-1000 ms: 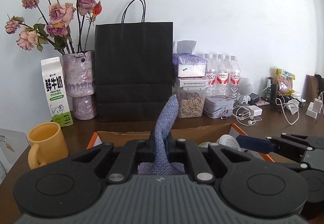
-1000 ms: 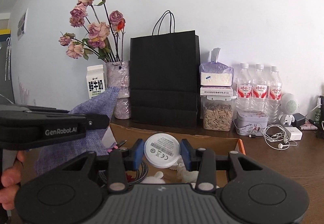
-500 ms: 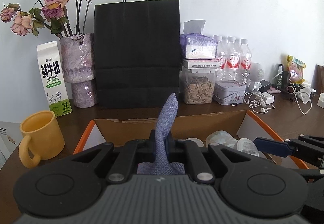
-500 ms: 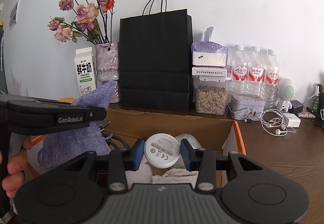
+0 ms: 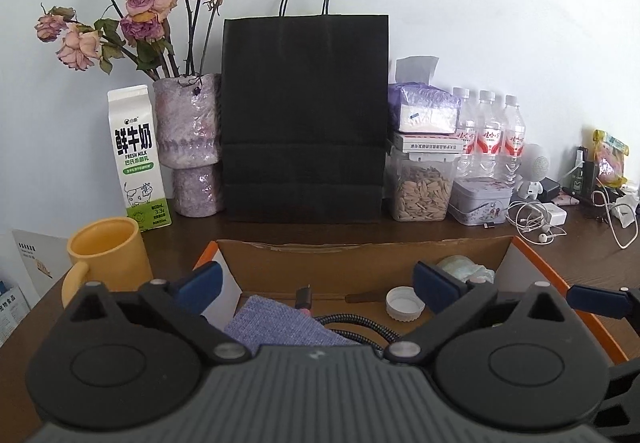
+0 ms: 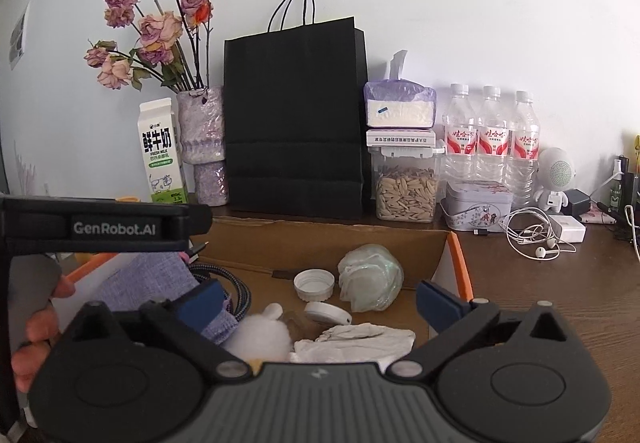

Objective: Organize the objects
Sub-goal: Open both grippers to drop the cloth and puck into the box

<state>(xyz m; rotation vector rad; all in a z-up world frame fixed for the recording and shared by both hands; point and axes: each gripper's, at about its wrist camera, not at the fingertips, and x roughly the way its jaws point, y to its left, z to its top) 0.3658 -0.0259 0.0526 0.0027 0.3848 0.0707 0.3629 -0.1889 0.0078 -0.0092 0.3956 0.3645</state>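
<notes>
Both pairs of jaws have just been opening and now stand wide apart with nothing clamped between them. A second ago the left gripper was pinched on the blue-grey fabric pouch, which stood up between its pads; that pouch now lies flat on the floor of the cardboard box, below the open pads and beside a braided cable. The right gripper had been closed on a round white disc; the disc now rests loose in the box, near a white screw cap, a bundle in clear wrap, a fluffy white toy and crumpled white cloth. In the right wrist view the left gripper's arm crosses the left edge, with the person's fingers wrapped on its handle. Both items appear to be delivered, so this step looks finished: two more objects are gathered in the box. Items on the desk, such as the yellow mug and the earphones, remain outside it. Whether they belong in the box cannot be told from here.
</notes>
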